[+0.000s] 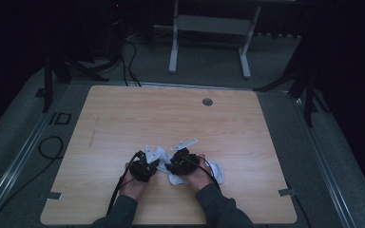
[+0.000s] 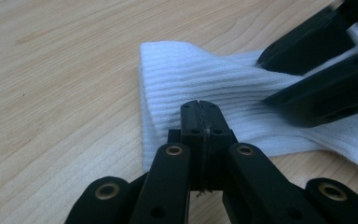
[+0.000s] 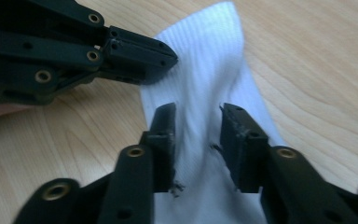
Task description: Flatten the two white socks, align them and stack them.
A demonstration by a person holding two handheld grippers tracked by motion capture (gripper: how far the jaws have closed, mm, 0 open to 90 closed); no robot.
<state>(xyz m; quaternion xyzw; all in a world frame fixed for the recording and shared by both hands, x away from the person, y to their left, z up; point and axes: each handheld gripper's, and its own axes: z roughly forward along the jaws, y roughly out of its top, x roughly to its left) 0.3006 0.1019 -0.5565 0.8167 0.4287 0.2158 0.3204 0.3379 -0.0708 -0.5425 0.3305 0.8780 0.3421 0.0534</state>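
A white ribbed sock (image 1: 217, 172) lies on the wooden table (image 1: 171, 114) near its front edge, between my two hands. My left gripper (image 1: 159, 160) reaches in from the left. In the left gripper view its jaws (image 2: 199, 109) are pressed together on the sock (image 2: 186, 70) at its cuff edge, pinching a fold of fabric. My right gripper (image 1: 168, 166) comes from the right. Its jaws (image 3: 198, 112) stand apart with a raised ridge of the sock (image 3: 205, 56) between them, and the pads do not press on it. The left gripper (image 3: 168, 53) sits just beyond them.
A round cable hole (image 1: 207, 101) sits near the table's far edge. A grey frame on legs (image 1: 209, 23) stands on the dark floor behind, and cables (image 1: 52, 147) lie to the left. Bare wood surrounds the sock on all sides.
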